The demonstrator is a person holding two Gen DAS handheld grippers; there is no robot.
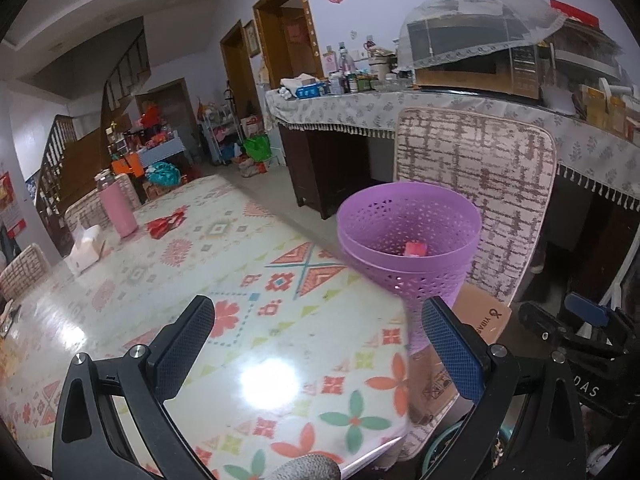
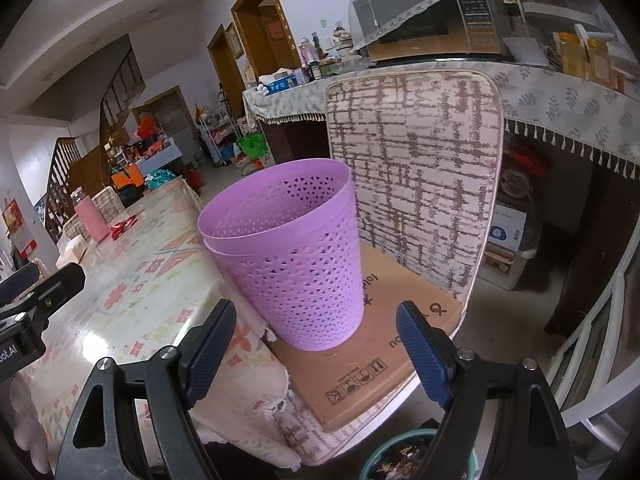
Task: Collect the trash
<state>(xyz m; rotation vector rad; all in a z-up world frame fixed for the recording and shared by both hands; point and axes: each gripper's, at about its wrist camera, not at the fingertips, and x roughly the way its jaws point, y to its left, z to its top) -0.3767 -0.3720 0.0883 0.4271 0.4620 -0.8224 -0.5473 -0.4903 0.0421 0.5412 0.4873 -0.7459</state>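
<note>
The table (image 1: pixel 168 320), under a glossy patterned cover, fills the left of both views; beside its corner stands a chair (image 2: pixel 416 152) with a flattened cardboard sheet (image 2: pixel 380 344) on its seat. On that cardboard sits the purple perforated basket (image 2: pixel 292 256) — it looks like 2 nested together — with 1 small red scrap (image 1: pixel 416 249) already at the bottom. Far down the table, beside a pink bottle (image 1: pixel 118 210), lies a red wrapper (image 1: pixel 166 224), likely the next piece of trash. It should be light, thin and crinkly, easy to pinch at a raised edge but apt to slide on the slick cover. The left gripper (image 1: pixel 318 354) and right gripper (image 2: pixel 316 354) both stand wide apart, empty. Readable writing is scant: "DAS" on the right gripper's body, shipping symbols on the cardboard.
</note>
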